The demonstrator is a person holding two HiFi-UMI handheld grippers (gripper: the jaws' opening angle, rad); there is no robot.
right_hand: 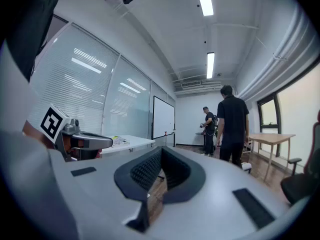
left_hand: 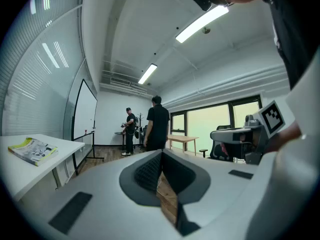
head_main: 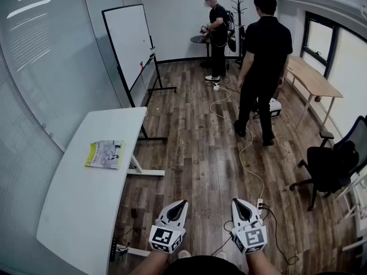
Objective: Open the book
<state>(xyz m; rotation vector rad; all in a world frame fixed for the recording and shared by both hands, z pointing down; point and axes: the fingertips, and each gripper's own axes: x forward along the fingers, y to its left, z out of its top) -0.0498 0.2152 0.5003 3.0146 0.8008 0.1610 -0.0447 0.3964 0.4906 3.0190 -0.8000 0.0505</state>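
Book cover face-on only overhead

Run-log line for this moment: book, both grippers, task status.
book: closed, on white table; left gripper: shut, empty; right gripper: shut, empty; both well apart from book; task: not begun

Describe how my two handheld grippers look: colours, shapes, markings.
Both the left gripper and the right gripper have light grey tapering shells around black jaw linings. Each carries a white cube with black square markers at its rear. The pads are dark and ribbed.
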